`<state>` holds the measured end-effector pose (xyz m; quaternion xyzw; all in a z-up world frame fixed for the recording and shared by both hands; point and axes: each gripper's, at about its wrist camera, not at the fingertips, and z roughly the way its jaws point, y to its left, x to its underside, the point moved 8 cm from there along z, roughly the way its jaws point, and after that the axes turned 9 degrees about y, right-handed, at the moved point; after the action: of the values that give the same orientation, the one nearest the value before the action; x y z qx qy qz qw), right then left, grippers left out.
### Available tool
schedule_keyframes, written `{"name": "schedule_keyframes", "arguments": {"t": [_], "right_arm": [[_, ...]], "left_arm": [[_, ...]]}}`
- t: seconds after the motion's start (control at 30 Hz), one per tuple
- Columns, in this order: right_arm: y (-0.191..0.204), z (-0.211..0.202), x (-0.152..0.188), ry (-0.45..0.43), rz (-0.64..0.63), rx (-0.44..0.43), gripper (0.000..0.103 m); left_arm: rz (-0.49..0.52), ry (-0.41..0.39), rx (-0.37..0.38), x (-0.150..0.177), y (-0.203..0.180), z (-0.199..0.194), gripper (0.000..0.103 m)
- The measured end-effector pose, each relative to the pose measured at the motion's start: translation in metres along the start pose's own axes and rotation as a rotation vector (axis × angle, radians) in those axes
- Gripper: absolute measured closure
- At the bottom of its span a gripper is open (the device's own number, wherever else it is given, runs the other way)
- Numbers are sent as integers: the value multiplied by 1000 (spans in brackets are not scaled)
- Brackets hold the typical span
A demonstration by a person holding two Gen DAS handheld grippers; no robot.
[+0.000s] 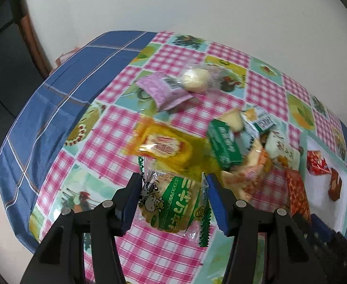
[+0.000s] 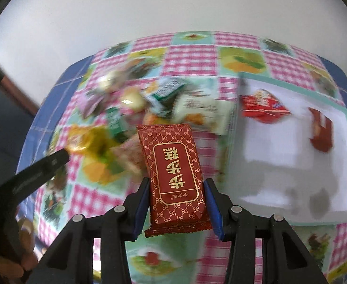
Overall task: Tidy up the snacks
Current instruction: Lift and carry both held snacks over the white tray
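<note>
left gripper [image 1: 173,184] tilted down, clamps green-white packet [image 1: 173,203] | right gripper [image 2: 177,189] likewise, seemingly grips red packet [image 2: 173,175]

Pink-gingham tablecloth [image 1: 173,54] with fruit and rooster picture squares covers most of the counter. Blue plaid cloth [image 1: 62,90] lies under it, showing past the tablecloth's left edge and far-left corner. Plain white wall [image 1: 197,4] rises behind the tablecloth's far edge. Brown wooden strip [image 1: 34,40] runs along the wall, left of the blue cloth. Right-wrist view blurred.
</note>
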<state>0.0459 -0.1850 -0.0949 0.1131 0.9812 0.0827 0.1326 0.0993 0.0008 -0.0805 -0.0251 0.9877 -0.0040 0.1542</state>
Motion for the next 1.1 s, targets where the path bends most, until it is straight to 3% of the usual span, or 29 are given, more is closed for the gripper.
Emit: {"name": "schedule_keyframes", "arguments": {"t": [0.3,0.7,1.1], "right_arm": [[-79,-16,-3,-27,153,82,55],[-180,-42,10,-76,357,154,55],[-242,-44,18,-83,460,192,55]], "left_arm": [[131,-28,19,11,-62,-8,46],[364,-100,58,40,-177,-27,46],[481,-107,98,59,-246,-18,46]]}}
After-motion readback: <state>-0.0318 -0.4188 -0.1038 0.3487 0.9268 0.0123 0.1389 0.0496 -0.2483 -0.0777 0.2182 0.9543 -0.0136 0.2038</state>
